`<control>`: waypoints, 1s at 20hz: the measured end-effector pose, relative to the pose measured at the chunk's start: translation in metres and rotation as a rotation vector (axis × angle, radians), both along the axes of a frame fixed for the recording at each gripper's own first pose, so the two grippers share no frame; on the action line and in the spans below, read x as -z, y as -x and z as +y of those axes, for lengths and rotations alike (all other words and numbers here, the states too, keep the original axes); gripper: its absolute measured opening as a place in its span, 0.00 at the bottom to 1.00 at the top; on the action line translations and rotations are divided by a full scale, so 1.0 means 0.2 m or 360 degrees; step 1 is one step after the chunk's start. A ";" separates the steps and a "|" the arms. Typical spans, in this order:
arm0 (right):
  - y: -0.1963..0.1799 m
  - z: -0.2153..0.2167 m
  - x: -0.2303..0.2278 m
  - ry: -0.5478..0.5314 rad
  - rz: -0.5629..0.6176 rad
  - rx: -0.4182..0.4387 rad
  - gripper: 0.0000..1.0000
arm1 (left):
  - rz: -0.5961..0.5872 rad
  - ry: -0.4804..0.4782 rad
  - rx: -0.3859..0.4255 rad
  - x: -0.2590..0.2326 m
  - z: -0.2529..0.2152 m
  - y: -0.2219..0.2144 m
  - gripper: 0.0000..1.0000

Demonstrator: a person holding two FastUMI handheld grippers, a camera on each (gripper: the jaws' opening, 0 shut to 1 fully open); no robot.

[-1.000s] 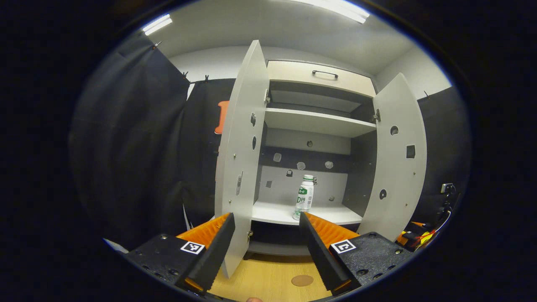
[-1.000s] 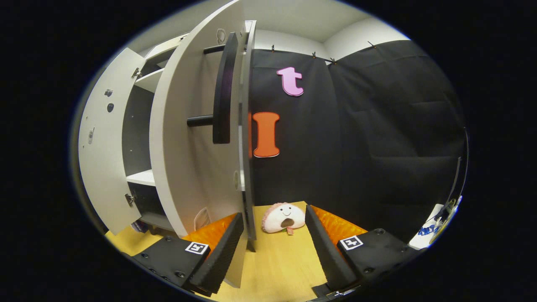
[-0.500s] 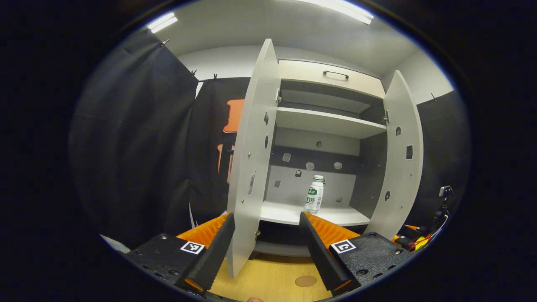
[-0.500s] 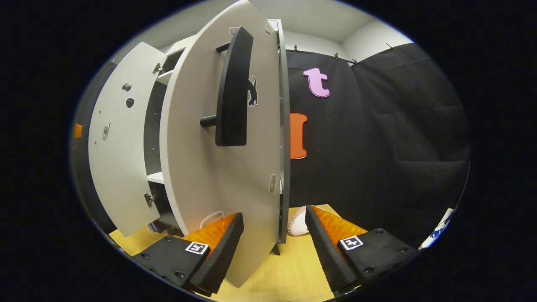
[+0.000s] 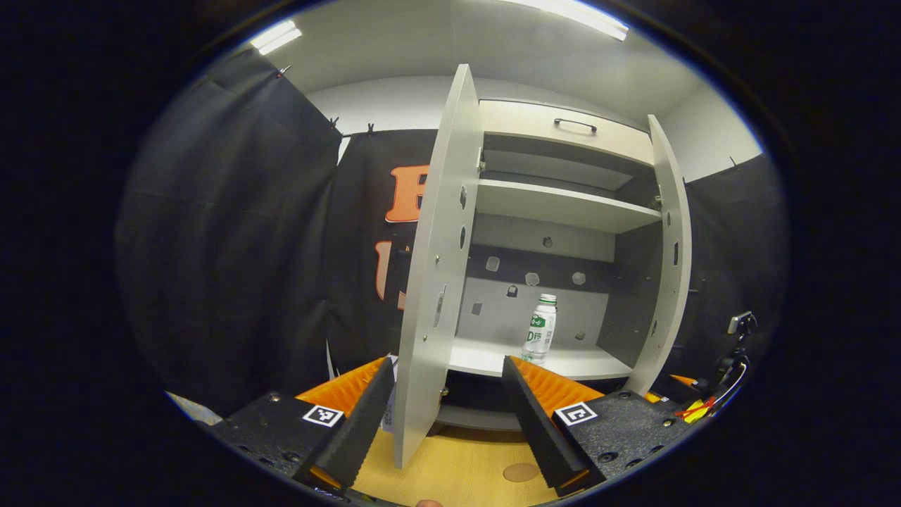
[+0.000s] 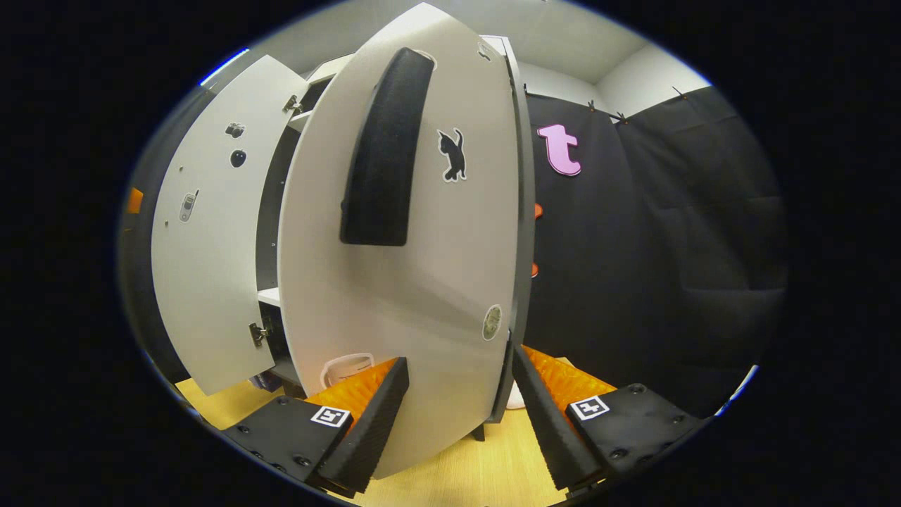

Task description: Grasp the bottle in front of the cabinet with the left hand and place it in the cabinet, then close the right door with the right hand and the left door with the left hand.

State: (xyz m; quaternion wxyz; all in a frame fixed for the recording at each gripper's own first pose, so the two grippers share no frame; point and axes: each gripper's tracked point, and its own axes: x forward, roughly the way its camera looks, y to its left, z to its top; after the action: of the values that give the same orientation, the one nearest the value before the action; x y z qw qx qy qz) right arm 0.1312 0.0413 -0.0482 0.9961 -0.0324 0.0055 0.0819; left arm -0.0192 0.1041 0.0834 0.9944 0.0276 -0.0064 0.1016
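Bottle [image 5: 540, 327] stands upright on the lower shelf [image 5: 563, 362] of the cabinet [image 5: 563, 134], toward the right of the bay and apart from the walls, so the placing step looks done. What remains is the two doors.

Left gripper [image 5: 443, 415]: fingers spread wide, nothing between them that they grip. The left door [image 5: 436, 282] shows edge-on, its lower edge falling in the gap between the fingers (no contact that I can confirm). The gripper sits back from the opening, which I take as waiting its turn, since this door is to close second.

Right gripper [image 6: 457, 415]: fingers likewise spread, clamping nothing. The outer face of the right door [image 6: 401, 282] lies close ahead, its lower part between the fingers and its black handle [image 6: 383, 148] well above them. The door stands partly open, angled toward the cabinet; in the left gripper view it appears nearly edge-on at the right of the bay. The gripper faces the flat outer panel rather than the handle, a posture that suits a push, not a pull. Whether a finger actually touches the panel I cannot tell.

Judgement: step in hand is the right-door close. Risk: a push low on the panel may slip along the smooth face.
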 end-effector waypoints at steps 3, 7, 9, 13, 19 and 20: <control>-0.13 0.12 -0.03 0.0004 -0.0043 -0.0044 0.98 | 0.0005 -0.0013 -0.0031 0.00 0.05 0.01 0.94; -0.28 0.27 -0.03 0.0105 -0.0081 -0.0035 0.98 | 0.0020 -0.0021 -0.0074 0.02 0.10 0.02 0.94; -0.29 0.30 -0.04 0.0150 -0.0110 -0.0016 0.98 | 0.0026 -0.0031 -0.0098 0.02 0.13 0.02 0.94; -0.29 0.28 -0.04 0.0109 -0.0084 -0.0019 0.89 | 0.0030 -0.0040 -0.0140 0.04 0.20 0.03 0.94; -0.28 0.30 -0.04 0.0107 -0.0056 -0.0037 0.88 | 0.0043 -0.0029 -0.0216 0.08 0.34 0.05 0.94; -0.28 0.32 -0.04 0.0106 -0.0048 -0.0055 0.89 | 0.0045 -0.0038 -0.0235 0.08 0.37 0.07 0.94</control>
State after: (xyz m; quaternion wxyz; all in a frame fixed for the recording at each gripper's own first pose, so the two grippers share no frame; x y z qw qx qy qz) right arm 0.1871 0.1054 -0.0410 0.9929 -0.0669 -0.0075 0.0985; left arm -0.0334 0.1777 0.0667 0.9838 0.0412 0.0083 0.1743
